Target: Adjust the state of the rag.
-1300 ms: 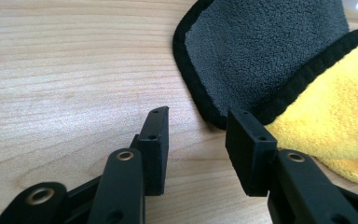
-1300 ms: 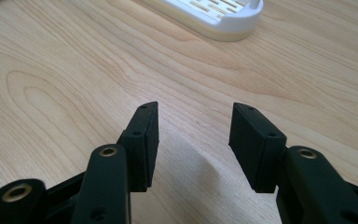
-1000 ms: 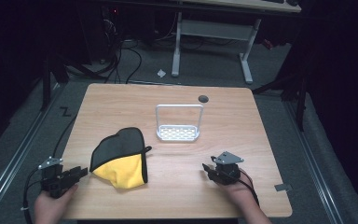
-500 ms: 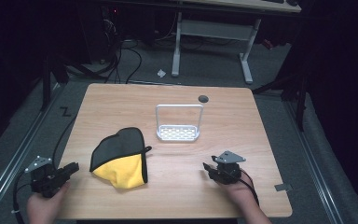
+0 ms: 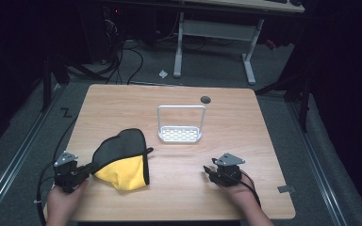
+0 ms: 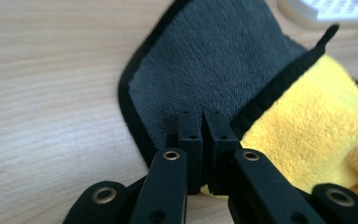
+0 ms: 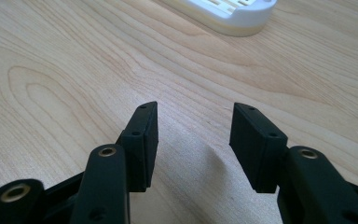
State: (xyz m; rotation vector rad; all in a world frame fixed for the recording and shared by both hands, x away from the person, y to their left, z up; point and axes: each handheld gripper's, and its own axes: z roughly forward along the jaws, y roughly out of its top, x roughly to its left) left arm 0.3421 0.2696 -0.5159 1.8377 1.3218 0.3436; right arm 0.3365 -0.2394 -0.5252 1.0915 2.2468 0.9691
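Looking across the wooden table, we see a white rack with an upright loop handle standing near the middle, and a small dark round hole in the tabletop beyond it. Grey carpet and cables lie around the table, with a desk frame farther back. Nothing lies between the rack and the cloth, which sits toward our left front of the table, well apart from the rack. It is folded over, dark grey plush with a black hem on top and bright yellow beneath. Our left gripper has its jaws pressed together, pinching the cloth's edge. Our right gripper rests low over bare wood, jaws spread wide and empty.
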